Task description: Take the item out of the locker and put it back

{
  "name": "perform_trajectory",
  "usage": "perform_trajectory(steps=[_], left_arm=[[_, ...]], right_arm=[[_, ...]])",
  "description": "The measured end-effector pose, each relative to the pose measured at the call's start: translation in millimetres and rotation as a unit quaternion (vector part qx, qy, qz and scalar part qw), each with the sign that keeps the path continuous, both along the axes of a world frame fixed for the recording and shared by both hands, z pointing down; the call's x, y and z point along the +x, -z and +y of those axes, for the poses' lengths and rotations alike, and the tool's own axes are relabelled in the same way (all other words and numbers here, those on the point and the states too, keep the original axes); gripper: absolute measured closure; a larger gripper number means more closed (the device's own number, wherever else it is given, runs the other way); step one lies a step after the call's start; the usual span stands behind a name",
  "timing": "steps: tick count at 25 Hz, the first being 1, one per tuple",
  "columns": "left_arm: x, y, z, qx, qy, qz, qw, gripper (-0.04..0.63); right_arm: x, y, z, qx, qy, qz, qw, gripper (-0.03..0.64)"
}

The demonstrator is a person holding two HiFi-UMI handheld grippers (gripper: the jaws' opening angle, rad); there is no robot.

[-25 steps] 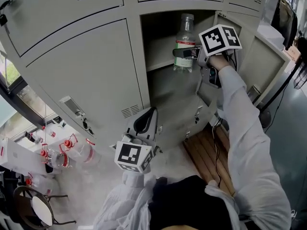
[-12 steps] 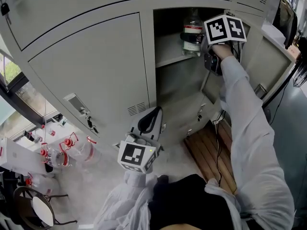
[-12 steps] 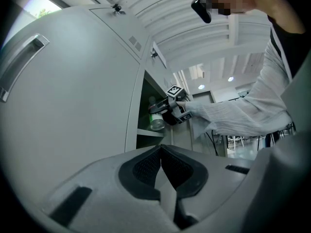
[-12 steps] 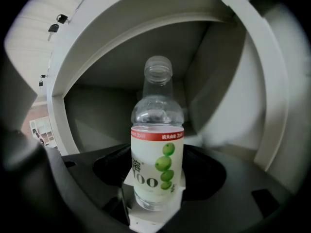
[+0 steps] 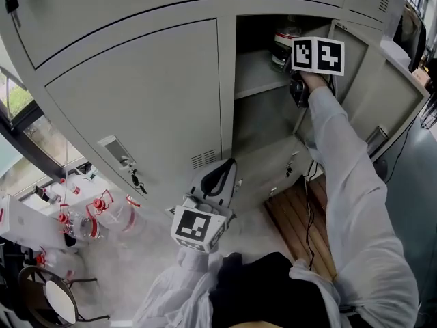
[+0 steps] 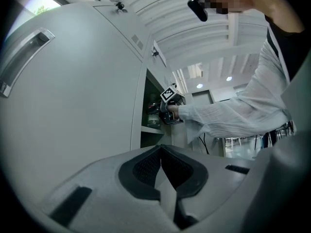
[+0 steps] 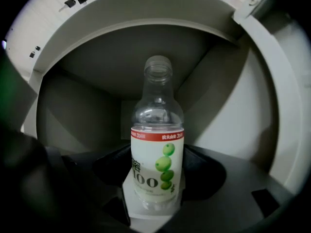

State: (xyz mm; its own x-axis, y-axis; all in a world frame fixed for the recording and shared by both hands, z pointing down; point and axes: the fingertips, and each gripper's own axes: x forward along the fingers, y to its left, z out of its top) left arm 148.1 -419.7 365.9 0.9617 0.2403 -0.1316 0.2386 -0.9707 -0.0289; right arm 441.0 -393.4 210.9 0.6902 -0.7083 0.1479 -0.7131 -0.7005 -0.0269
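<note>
A clear plastic bottle (image 7: 157, 149) with a white label and green fruit print stands upright between my right gripper's (image 7: 155, 188) jaws, which are shut on its lower body. In the head view the bottle (image 5: 285, 38) is inside the open locker compartment (image 5: 263, 80), above its shelf, with my right gripper (image 5: 287, 55) reaching in behind its marker cube. Whether the bottle rests on the shelf is hidden. My left gripper (image 5: 222, 173) hangs low before the closed locker doors, shut and empty; its pads (image 6: 146, 166) meet. The left gripper view shows the far bottle (image 6: 153, 114).
The compartment's door (image 5: 382, 91) stands open at the right. Closed grey locker doors (image 5: 136, 94) fill the left. Several red-capped bottles (image 5: 89, 217) lie on the floor at the left, near a round stool (image 5: 48, 299). A wooden board (image 5: 300, 217) and a cable lie below the locker.
My right gripper has carried the bottle upward and deeper into the open compartment. The left gripper has stayed where it was, shut.
</note>
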Motion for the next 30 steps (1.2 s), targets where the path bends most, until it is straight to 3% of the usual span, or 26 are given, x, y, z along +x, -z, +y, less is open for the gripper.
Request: perform_trajectory(steps=[5,20,26,30], left_arm=[[1.2,-2.2,-4.8,0.003,0.001,-0.001,1.0000,0.588],[3.7,-13.5,-10.4,0.000,0.006,-0.015,0.9999,0.588],[1.4,-12.9,-10.1,0.000,0.005,-0.016,0.9999,0.588],[1.5,-11.7,-9.3,-0.001,0.004,-0.014,0.9999,0.588]], right_arm=[[18.2,-16.5,-3.1,-0.009,-0.019,-0.011,1.000,0.311],[28.9,-26.8,-7.3,-0.008,-0.056,0.035,0.998,0.304],[19.1,-31.2,-7.0,0.018,-0.047,0.046,0.998,0.153],[6.7,-25.9,-4.3,0.046,-0.045,0.042,0.997,0.137]])
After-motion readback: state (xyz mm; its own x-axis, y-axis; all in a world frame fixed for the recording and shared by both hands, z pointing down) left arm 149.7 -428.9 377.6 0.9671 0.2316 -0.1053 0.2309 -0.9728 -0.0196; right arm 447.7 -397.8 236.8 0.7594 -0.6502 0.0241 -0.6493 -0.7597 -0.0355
